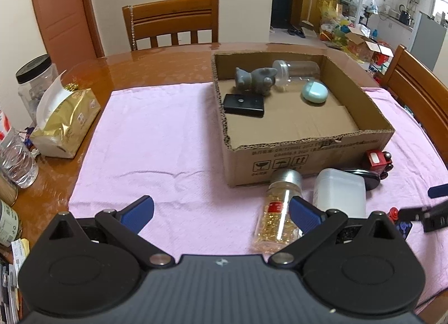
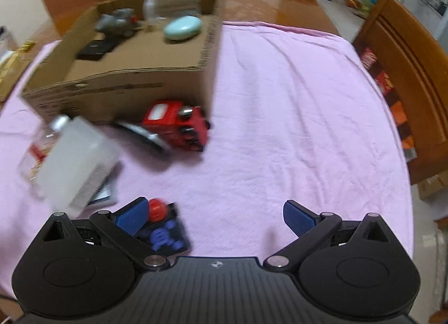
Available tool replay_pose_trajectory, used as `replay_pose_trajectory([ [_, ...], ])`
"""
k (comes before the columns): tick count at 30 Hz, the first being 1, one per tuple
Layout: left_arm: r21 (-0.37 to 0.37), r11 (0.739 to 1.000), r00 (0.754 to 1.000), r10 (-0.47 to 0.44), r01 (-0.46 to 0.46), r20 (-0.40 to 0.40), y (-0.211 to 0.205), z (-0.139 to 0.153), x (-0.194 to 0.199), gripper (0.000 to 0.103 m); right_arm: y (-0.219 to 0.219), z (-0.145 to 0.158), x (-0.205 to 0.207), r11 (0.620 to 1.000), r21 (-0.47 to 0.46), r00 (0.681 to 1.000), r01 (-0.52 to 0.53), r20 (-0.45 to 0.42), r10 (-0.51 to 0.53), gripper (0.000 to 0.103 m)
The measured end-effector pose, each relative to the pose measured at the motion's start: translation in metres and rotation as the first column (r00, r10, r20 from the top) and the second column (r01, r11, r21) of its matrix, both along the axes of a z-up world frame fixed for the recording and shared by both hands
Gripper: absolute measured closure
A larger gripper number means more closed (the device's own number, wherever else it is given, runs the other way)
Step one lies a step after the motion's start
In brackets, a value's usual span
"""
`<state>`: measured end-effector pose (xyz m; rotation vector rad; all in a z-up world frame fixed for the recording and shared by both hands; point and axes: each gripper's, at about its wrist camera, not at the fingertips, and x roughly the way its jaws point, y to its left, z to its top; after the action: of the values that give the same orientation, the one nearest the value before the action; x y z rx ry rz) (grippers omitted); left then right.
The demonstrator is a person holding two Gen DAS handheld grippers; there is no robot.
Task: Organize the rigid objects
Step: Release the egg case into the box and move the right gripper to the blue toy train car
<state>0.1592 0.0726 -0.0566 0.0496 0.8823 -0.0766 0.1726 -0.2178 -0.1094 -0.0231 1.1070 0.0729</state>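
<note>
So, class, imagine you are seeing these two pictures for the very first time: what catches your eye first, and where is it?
The open cardboard box on the pink cloth stands out first, with a grey toy, a black case and a mint case inside. In front of the box, a red toy train lies on the cloth. Both grippers, left and right, are open.

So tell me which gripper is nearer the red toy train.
Right. The right gripper faces the red toy train just ahead-left; the left gripper sits farther back, train far right.
</note>
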Motion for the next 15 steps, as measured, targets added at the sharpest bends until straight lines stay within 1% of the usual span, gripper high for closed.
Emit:
replay_pose_trajectory([
  [3, -0.001, 1.0, 1.0, -0.026, 0.026, -0.008, -0.006, -0.003, 0.001, 0.001, 0.014, -0.004, -0.01, 0.997, 0.029, 0.997, -0.073, -0.017, 0.074, 0.0],
  [4, 0.001, 0.999, 0.999, -0.033, 0.033, -0.014, -0.007, -0.004, 0.001, 0.001, 0.021, -0.008, -0.013, 0.995, 0.025, 0.995, -0.1, -0.025, 0.101, 0.0],
  [6, 0.002, 0.999, 0.998, -0.049, 0.05, -0.024, -0.01, -0.007, 0.001, 0.001, 0.033, -0.019, -0.019, 0.991, -0.026, 0.991, -0.129, -0.032, 0.129, 0.0],
  [8, 0.005, 0.997, 0.997, -0.071, 0.072, -0.038, -0.014, -0.011, 0.001, 0.001, 0.039, -0.029, -0.02, 0.99, -0.054, 0.991, -0.128, -0.048, 0.126, 0.0],
  [10, 0.01, 0.996, 0.994, -0.093, 0.094, -0.055, -0.017, -0.016, 0.001, 0.001, 0.037, -0.035, -0.02, 0.993, -0.054, 0.993, -0.108, -0.057, 0.105, 0.0],
  [12, 0.013, 0.993, 0.991, -0.113, 0.114, -0.07, -0.02, -0.023, 0.001, 0.001, 0.035, -0.035, -0.022, 0.993, -0.058, 0.994, -0.103, -0.032, 0.102, 0.0],
  [15, 0.002, 0.99, 0.986, -0.138, 0.139, -0.092, -0.023, -0.034, 0.003, 0.001, 0.036, -0.035, -0.022, 0.993, -0.058, 0.994, -0.106, -0.028, 0.105, 0.0],
])
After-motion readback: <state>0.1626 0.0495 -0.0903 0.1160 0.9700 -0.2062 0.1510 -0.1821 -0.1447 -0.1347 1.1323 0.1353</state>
